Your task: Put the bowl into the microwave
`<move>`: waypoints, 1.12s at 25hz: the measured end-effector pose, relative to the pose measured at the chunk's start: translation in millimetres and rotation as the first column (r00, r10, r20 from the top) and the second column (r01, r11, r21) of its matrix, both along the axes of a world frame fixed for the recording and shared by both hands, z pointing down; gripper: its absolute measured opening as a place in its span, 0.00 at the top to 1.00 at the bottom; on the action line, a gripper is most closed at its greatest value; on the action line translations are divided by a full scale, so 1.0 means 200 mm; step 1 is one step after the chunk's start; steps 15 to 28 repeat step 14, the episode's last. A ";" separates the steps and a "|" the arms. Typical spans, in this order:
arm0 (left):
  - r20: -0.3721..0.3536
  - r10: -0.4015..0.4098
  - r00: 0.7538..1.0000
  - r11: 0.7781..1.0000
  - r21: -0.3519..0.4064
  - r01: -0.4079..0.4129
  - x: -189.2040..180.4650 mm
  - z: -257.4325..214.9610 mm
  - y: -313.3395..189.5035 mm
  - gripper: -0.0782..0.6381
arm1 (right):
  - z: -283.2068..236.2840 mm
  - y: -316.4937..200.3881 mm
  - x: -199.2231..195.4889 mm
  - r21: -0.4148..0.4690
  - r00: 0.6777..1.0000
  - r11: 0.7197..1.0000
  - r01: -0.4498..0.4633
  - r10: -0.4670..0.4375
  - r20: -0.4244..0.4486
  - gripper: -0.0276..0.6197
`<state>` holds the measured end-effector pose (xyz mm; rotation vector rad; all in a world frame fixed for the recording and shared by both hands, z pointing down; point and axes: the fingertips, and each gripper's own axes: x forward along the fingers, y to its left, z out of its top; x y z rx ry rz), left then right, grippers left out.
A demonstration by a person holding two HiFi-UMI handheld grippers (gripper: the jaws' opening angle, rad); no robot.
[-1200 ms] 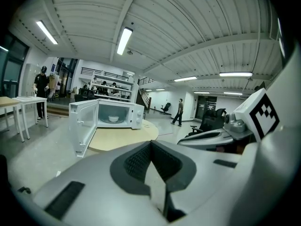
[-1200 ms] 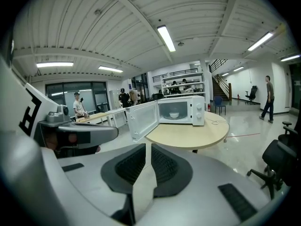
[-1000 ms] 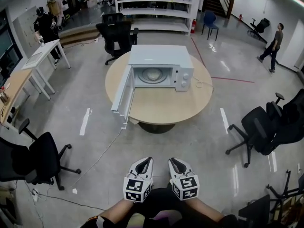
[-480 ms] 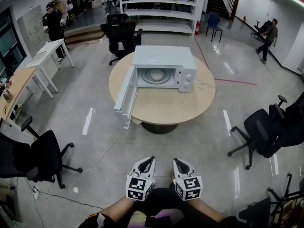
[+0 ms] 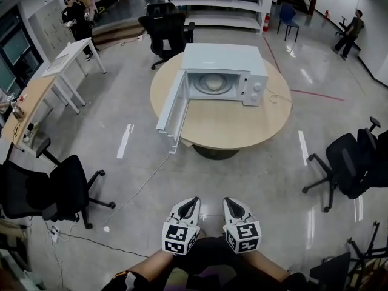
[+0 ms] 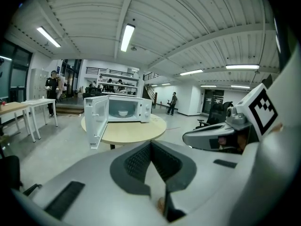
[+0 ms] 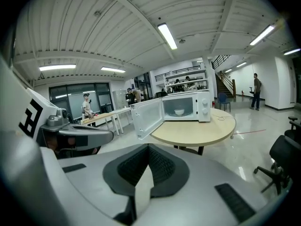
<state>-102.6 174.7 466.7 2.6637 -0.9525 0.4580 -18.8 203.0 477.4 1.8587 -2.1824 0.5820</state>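
- A black office chair [image 5: 57, 190] is seen at the far left on the grey floor, well apart from the table.
- The left gripper [image 5: 191, 201] is held low in front of the person, far from the table. Its jaws are pressed together with nothing between them.
- The white microwave [image 5: 225, 73] is set on the round wooden table [image 5: 224, 126]. Its door [image 5: 173, 109] is swung wide open to the left.
- The bowl [image 5: 213, 83], small and pale, is seen inside the microwave, in the middle of the cavity.
- The right gripper [image 5: 227, 201] is held just beside the left one, its jaws likewise clenched on nothing.
- A second office chair [image 5: 345, 165] is seen at the right.
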 end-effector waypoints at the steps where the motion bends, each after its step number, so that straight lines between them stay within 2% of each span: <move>1: 0.001 -0.004 1.000 1.000 -0.003 0.004 0.00 0.01 0.00 0.82 | 0.00 -0.01 0.00 0.000 1.000 1.000 0.003 -0.003 0.000 0.93; 28: -0.022 -0.011 1.000 1.000 0.004 0.011 0.03 -0.03 -0.01 0.82 | -0.03 -0.02 0.04 0.006 1.000 1.000 -0.002 0.002 -0.015 0.93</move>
